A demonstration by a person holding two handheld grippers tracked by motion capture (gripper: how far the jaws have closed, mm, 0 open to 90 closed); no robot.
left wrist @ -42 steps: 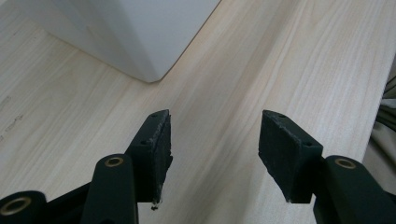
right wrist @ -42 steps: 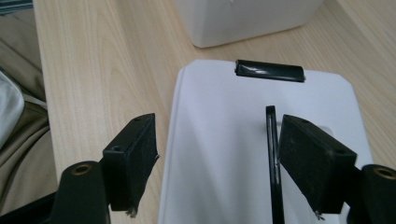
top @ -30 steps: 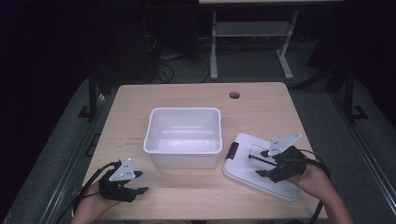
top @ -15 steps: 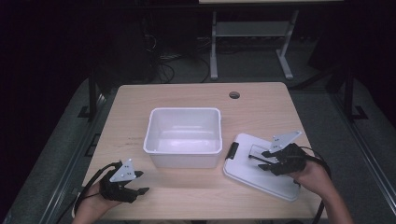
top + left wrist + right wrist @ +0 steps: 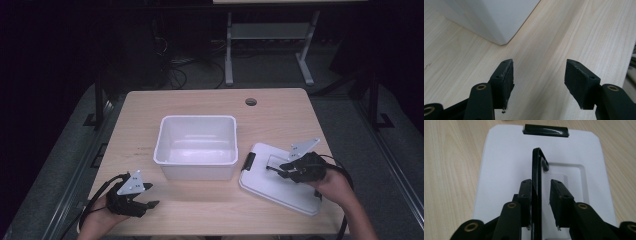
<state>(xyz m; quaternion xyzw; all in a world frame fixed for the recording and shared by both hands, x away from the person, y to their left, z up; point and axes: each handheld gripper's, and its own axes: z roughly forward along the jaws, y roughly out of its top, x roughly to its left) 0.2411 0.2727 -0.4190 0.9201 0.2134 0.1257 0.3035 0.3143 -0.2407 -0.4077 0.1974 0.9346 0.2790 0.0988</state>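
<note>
We see a wooden bench (image 5: 210,107) from above. At its middle stands an open white plastic tub (image 5: 197,145). Near the bench's right front corner lies the tub's white lid (image 5: 506,165), flat, with a black clip (image 5: 546,130) at one edge and a black handle (image 5: 537,192) raised upright. Our right claw (image 5: 541,203) has just been closing around that handle: the left pad touches it, the right pad stands just clear. Our left claw (image 5: 538,83) rests by the left front corner, half open, holding nothing.
</note>
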